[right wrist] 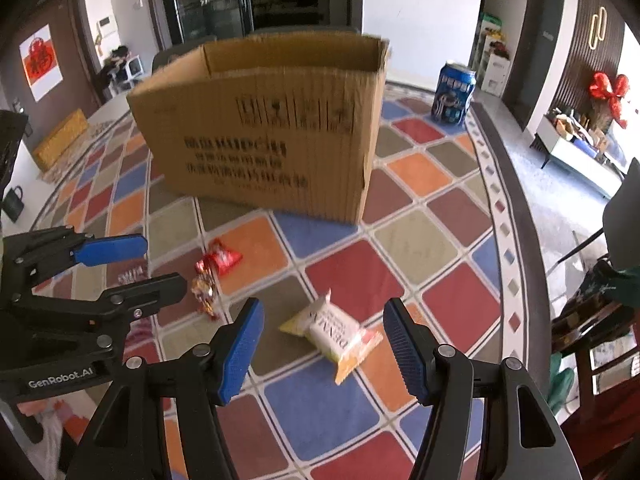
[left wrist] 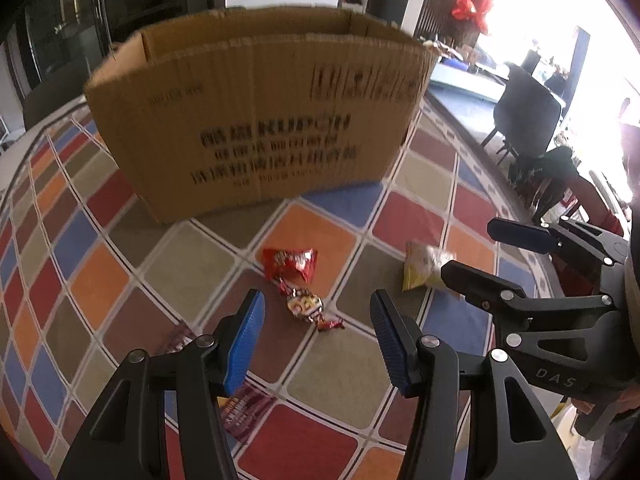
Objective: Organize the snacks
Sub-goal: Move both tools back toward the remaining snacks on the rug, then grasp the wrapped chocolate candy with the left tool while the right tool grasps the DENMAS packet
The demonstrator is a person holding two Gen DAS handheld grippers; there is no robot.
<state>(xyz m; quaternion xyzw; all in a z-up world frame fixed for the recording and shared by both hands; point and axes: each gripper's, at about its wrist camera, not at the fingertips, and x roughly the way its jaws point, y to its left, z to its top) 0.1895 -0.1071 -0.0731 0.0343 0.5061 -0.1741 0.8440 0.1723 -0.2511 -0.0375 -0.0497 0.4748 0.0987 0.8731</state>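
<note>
An open cardboard box (left wrist: 256, 112) stands on the checkered tablecloth; it also shows in the right wrist view (right wrist: 264, 128). In front of it lie a red snack packet (left wrist: 291, 263), a small wrapped candy (left wrist: 306, 306) and a yellow-white snack bag (left wrist: 422, 270). My left gripper (left wrist: 318, 340) is open above the candy, holding nothing. My right gripper (right wrist: 324, 344) is open above the yellow-white bag (right wrist: 334, 334), holding nothing. The right view also shows the red packet (right wrist: 222, 260), the candy (right wrist: 205, 292) and the left gripper (right wrist: 156, 264). The right gripper (left wrist: 468, 248) shows in the left view.
A purple-patterned packet (left wrist: 244, 412) lies partly under my left finger. A blue Pepsi can (right wrist: 454, 94) stands right of the box. The table edge curves along the right, with chairs (left wrist: 524, 114) beyond it.
</note>
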